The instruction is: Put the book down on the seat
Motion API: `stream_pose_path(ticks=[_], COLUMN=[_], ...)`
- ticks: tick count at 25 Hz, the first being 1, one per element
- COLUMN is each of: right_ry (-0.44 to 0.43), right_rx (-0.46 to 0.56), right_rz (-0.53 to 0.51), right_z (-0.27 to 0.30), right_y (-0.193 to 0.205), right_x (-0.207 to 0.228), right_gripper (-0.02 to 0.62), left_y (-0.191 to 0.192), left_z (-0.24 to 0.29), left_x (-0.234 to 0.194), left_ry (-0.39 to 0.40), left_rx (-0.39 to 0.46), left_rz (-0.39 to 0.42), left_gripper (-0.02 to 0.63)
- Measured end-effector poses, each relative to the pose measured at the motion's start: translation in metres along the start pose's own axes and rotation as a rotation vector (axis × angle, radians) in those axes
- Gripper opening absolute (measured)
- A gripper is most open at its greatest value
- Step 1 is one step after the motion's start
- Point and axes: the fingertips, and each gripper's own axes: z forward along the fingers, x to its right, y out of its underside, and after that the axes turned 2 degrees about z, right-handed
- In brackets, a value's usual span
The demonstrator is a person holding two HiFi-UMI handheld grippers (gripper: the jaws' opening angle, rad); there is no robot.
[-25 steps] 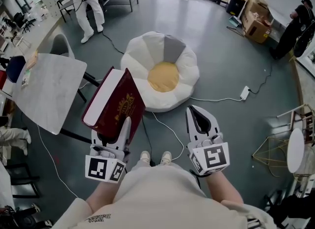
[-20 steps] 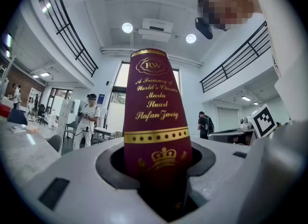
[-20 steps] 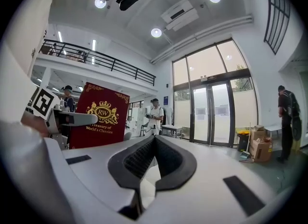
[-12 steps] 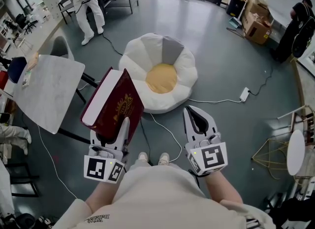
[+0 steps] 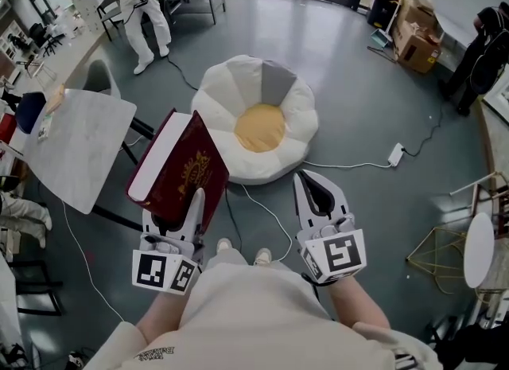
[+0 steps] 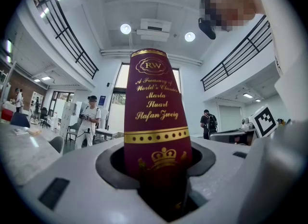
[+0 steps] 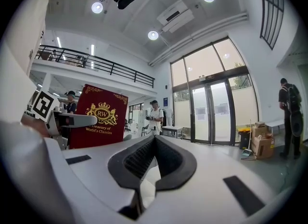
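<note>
A thick dark red book [image 5: 179,171] with gold print stands tilted in the air, white page edges facing left. My left gripper [image 5: 189,201] is shut on its lower end. In the left gripper view the book's spine [image 6: 156,117] rises straight up from between the jaws of the left gripper [image 6: 156,170]. The seat [image 5: 258,118], a flower-shaped floor cushion with white petals and a yellow centre, lies on the floor just beyond the book. My right gripper [image 5: 308,179] hovers to the right, shut and empty, its pads meeting in the right gripper [image 7: 154,138] view, where the book [image 7: 98,117] shows at left.
A pale tilted table [image 5: 75,146] and a grey chair [image 5: 99,75] stand at left. White cables and a power strip [image 5: 395,151] lie on the floor by the seat. A person in white [image 5: 143,2] stands far back; cardboard boxes [image 5: 413,38] and a wire-frame stand [image 5: 465,241] are at right.
Both grippers and the book have drifted slightly left in the head view. The grip on the book is unchanged and the right gripper stays shut.
</note>
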Motion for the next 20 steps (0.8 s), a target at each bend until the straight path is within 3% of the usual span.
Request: stream_pose_path(ticks=[13,20], right_ry=[-0.012,-0.006], right_rx=[0.051,0.023], right_rz=[0.029,0.024], right_z=[0.009,0.033], right_y=[0.004,0.016], right_x=[0.011,0.007], right_gripper=[0.000,0.000], left_y=[0.012,0.025], left_z=[0.007,0.018], left_x=[0.005,-0.020], left_ry=[0.010,0.008], left_rx=[0.027,0.037], left_rz=[0.000,-0.025], left_gripper=[0.235,0.235])
